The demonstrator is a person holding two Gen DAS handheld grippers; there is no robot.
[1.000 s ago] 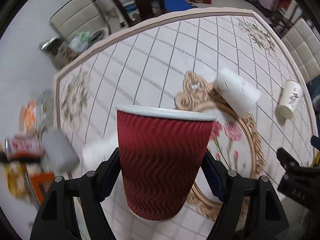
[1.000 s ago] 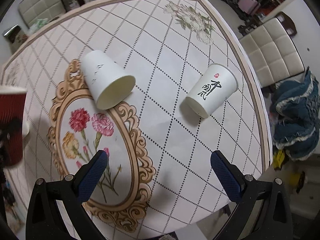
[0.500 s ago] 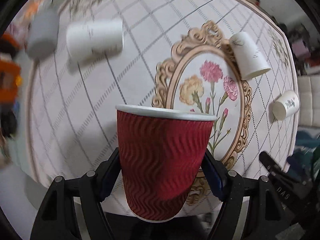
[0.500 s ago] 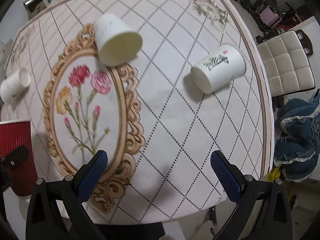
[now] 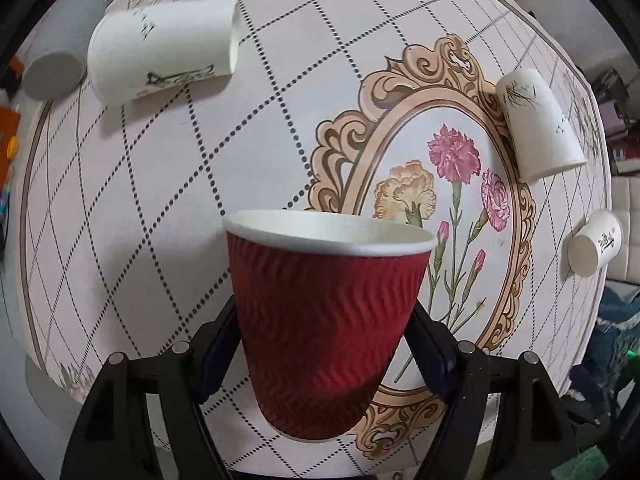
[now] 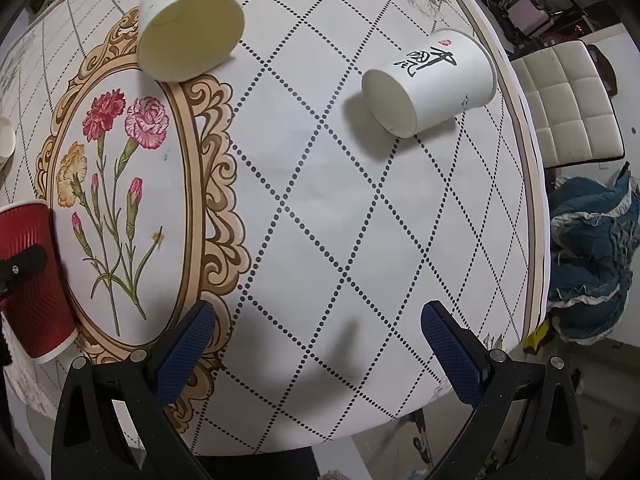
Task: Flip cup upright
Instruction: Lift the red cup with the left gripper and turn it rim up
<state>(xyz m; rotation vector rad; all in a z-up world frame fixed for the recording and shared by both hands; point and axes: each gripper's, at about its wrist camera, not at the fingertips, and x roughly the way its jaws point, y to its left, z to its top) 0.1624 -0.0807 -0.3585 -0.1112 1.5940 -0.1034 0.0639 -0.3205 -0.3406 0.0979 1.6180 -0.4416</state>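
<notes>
My left gripper (image 5: 320, 344) is shut on a red ribbed paper cup (image 5: 324, 328), rim up, held above the near part of the table. The red cup also shows at the left edge of the right wrist view (image 6: 32, 280). My right gripper (image 6: 316, 352) is open and empty above the table's near edge. A white cup (image 5: 164, 50) lies on its side at the far left. A second white cup (image 6: 188, 32) lies tipped by the flower frame. A third white cup with black writing (image 6: 432, 80) lies on its side at the right.
The round table (image 6: 320, 208) has a white diamond-pattern cloth with a framed flower print (image 6: 120, 200). A grey cup (image 5: 52, 64) lies at the far left edge. A white padded chair (image 6: 568, 108) and blue cloth (image 6: 592, 256) are off the right side.
The left gripper has tilted down toward the table with the red cup and now sits closer to it. The right gripper has moved closer to the table; the cups look larger.
</notes>
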